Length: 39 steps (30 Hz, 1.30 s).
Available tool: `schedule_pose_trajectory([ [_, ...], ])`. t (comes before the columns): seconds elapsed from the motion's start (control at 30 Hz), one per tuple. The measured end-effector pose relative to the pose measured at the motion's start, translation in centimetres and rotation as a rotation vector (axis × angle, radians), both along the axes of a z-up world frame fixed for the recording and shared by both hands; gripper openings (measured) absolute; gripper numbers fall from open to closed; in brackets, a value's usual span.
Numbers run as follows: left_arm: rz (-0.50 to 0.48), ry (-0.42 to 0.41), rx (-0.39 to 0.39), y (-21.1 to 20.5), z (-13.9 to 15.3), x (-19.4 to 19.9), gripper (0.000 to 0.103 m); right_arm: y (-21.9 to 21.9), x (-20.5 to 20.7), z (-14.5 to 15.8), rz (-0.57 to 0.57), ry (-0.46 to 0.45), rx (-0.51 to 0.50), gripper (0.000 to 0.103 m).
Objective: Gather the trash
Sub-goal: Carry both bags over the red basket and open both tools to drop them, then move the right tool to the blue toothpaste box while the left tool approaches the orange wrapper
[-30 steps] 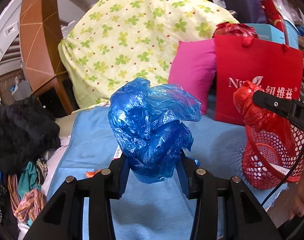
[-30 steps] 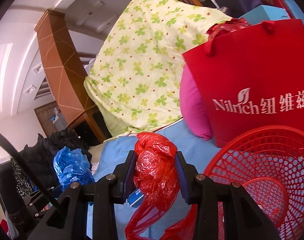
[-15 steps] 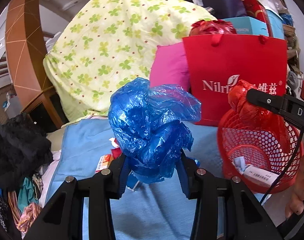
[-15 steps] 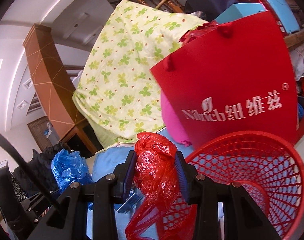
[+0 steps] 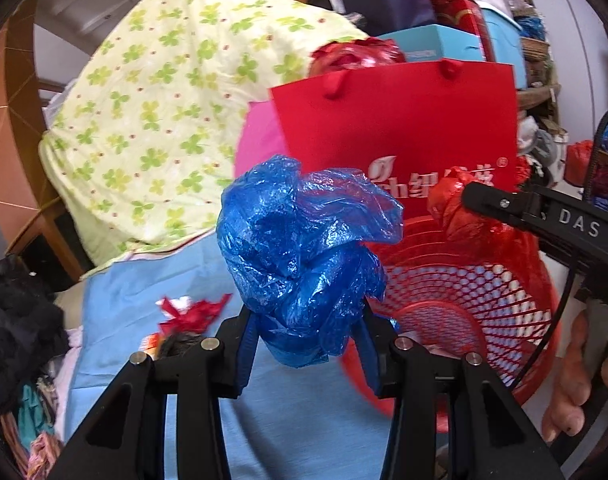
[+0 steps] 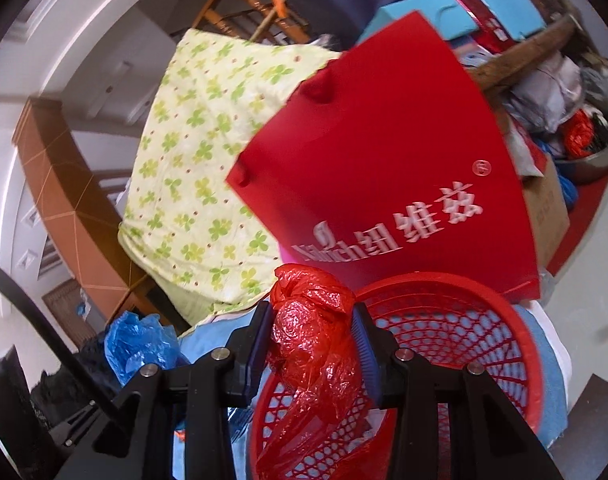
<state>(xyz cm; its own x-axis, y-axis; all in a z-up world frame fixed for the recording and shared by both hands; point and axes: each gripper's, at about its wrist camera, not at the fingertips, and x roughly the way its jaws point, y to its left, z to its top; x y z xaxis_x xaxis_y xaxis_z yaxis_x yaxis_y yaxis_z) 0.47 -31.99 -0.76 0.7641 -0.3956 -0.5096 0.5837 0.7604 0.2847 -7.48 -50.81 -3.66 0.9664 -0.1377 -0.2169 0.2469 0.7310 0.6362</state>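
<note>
Bulging out above the black fingers, a crumpled blue plastic bag (image 5: 304, 256) sits pinched in the left claw (image 5: 305, 340), whose jaws are easing apart while the blue pads on both sides remain against the plastic. That bag hangs above a light blue cloth (image 5: 136, 360) and just beside the near rim of a red mesh basket (image 5: 463, 304). To the right, the right claw (image 6: 315, 340) grips a crumpled red plastic bag (image 6: 315, 344); its jaws are likewise opening, with the pads on either side of the bag's knotted upper part. The red bag hangs over the left rim of the basket, its loose tail trailing down into the basket's mouth. Small scraps lie on the basket floor, too blurred to identify. A red paper shopping bag (image 5: 399, 128) with white lettering stands directly behind the basket, with a pink cushion (image 5: 256, 144) at its left and a yellow-green clover-print quilt (image 5: 176, 112) piled farther left. A red scrap (image 5: 192, 312) lies on the blue cloth left of the left claw. A person's fingers (image 5: 563, 384) show at the lower right of the left wrist view, around the right claw's handle.
</note>
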Motion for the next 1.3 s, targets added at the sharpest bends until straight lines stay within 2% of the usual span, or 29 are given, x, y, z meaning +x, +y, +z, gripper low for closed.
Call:
schedule_pose_trajectory([
  [0.13,-0.093,0.084,-0.044,-1.5,-0.8,0.2,0.05,-1.7,-0.6,-0.7,-0.024,0.012,0.062,0.048],
  [0.17,-0.116,0.112,-0.052,-1.8,-1.1,0.4,0.051,-2.1,-0.7,-1.0,-0.028,0.017,0.08,0.052],
  [0.2,-0.127,0.133,-0.058,-2.0,-1.4,0.6,0.056,-2.4,-0.7,-1.1,-0.031,0.022,0.091,0.06],
  [0.23,-0.143,0.165,-0.066,-2.1,-1.8,1.0,0.059,-2.6,-0.6,-1.2,-0.032,0.029,0.104,0.063],
  [0.37,-0.146,0.242,-0.11,-1.5,-3.1,2.1,0.06,-2.7,-0.3,-1.2,-0.034,0.028,0.115,0.063],
  [0.47,-0.12,0.265,-0.136,-0.1,-3.4,3.2,0.061,-1.9,0.0,-0.8,-0.032,0.018,0.085,0.063],
  [0.6,-0.053,0.263,-0.157,3.1,-3.6,4.9,0.061,0.1,0.6,0.1,-0.028,0.008,0.017,0.063],
  [0.73,0.054,0.239,-0.152,7.9,-4.4,7.1,0.063,2.8,1.6,1.3,0.007,-0.03,-0.051,0.063],
  [0.97,0.375,0.256,-0.154,20.4,-8.1,11.8,0.063,9.1,5.1,2.6,0.14,-0.07,-0.146,0.063],
  [1.13,0.524,0.25,-0.18,27.2,-9.6,13.4,0.063,14.1,9.7,1.7,0.271,0.008,-0.159,0.063],
  [1.3,0.613,0.264,-0.188,30.9,-11.1,14.9,0.063,17.6,14.1,-0.6,0.352,0.135,-0.12,0.063],
])
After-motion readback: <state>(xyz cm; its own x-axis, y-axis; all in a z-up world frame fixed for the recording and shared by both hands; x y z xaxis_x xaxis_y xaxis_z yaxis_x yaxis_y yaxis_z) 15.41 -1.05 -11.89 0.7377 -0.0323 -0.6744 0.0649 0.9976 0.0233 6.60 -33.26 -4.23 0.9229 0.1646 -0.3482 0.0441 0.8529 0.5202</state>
